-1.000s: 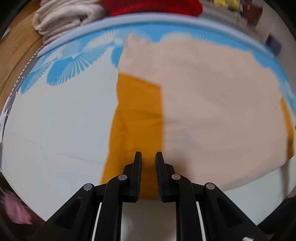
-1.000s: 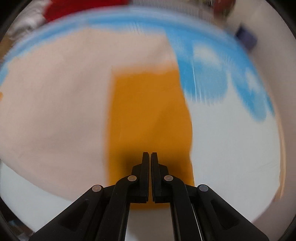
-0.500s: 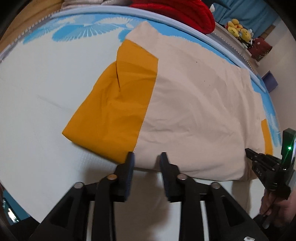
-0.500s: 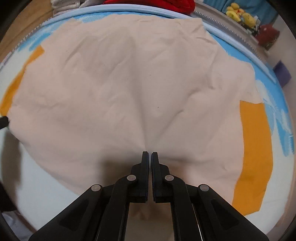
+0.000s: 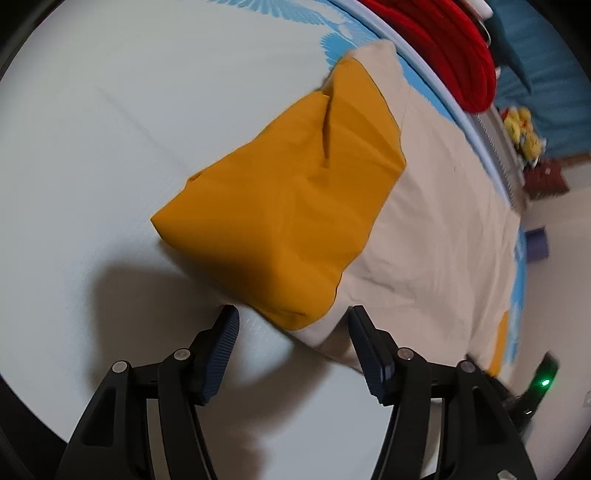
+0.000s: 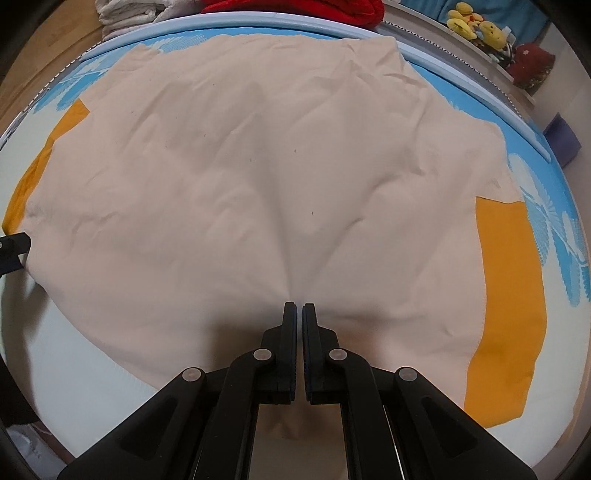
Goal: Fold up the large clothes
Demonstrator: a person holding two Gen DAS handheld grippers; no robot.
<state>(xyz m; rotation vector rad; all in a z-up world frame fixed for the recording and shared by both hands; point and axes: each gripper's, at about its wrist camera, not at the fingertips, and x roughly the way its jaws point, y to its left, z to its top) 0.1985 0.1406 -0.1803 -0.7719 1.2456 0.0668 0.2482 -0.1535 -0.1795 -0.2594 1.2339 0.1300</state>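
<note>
The left gripper (image 5: 291, 325) hangs with its jaws spread wide and nothing between them, poised just off the near corner of the large beige cotton garment with orange sleeves (image 6: 258, 177). The right gripper (image 6: 299, 314) is pinched together on the beige hem at the middle of the near edge, where creases fan out from the grip. The garment lies spread on the white mattress with a blue fan-print border (image 5: 92, 147); the left orange sleeve (image 5: 288, 206) is rumpled and partly turned over, the right orange sleeve (image 6: 506, 295) lies flat. No real fold of the body looks made, so I judge the work barely begun. Beyond the far edge sit a red blanket (image 5: 443, 48), folded white towels (image 6: 129, 14) and yellow plush toys (image 6: 476, 26), none obstructing
</note>
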